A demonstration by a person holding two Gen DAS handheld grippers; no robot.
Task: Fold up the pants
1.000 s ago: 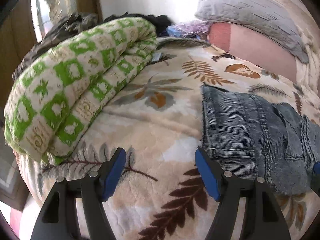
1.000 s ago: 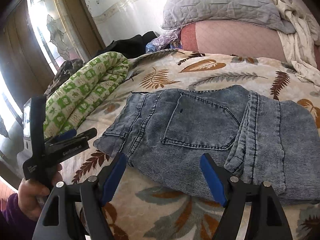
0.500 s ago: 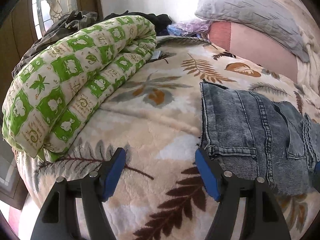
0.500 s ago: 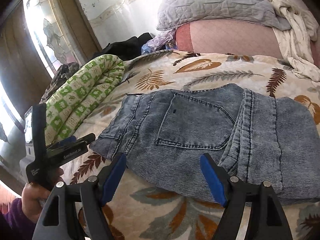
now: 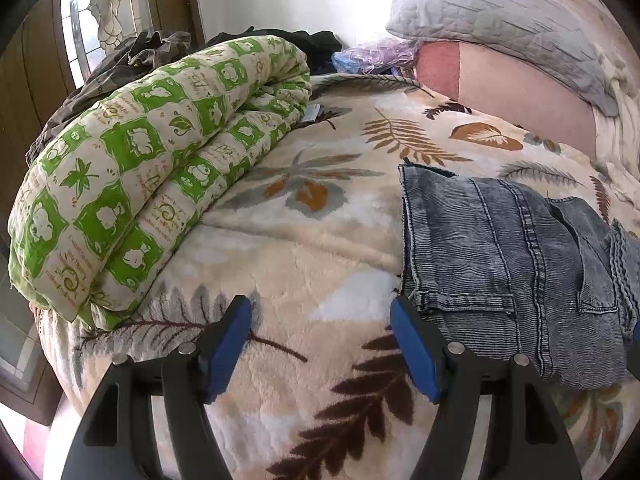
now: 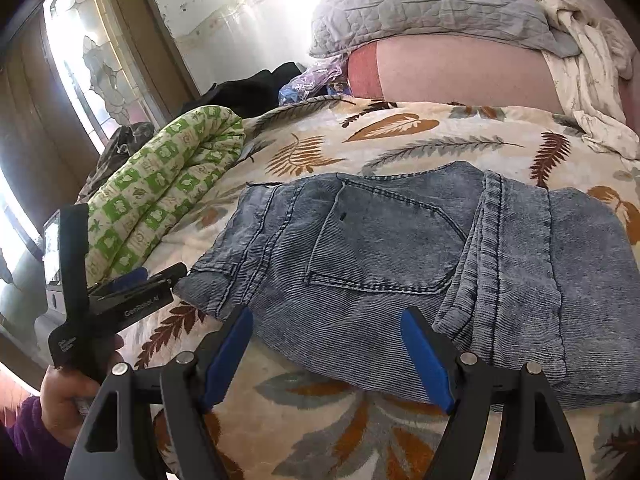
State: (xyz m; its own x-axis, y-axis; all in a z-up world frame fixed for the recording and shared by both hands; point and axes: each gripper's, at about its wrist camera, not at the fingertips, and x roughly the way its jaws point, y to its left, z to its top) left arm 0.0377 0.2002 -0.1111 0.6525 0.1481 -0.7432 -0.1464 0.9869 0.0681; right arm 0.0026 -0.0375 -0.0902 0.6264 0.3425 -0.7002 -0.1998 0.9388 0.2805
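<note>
Basically nothing changed over last second: left gripper [image 5: 320,344] and right gripper [image 6: 326,354] both wide open, empty; folded jeans [image 6: 400,264] just beyond fingers, untouched. Fold looks finished.

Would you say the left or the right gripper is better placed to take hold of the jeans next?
Right, I'd judge: the right gripper is open with the jeans edge between its fingers, while the left gripper faces bare blanket beside them.

The bed [image 6: 400,136] is covered by a cream blanket [image 5: 280,248] printed with leaves. Folded denim pants [image 6: 400,256] are laid flat just ahead of the right tool [image 6: 326,354]; a rolled green-checked quilt [image 5: 152,168] is seen further left, with what may be pillows [image 6: 420,0] beyond.
</note>
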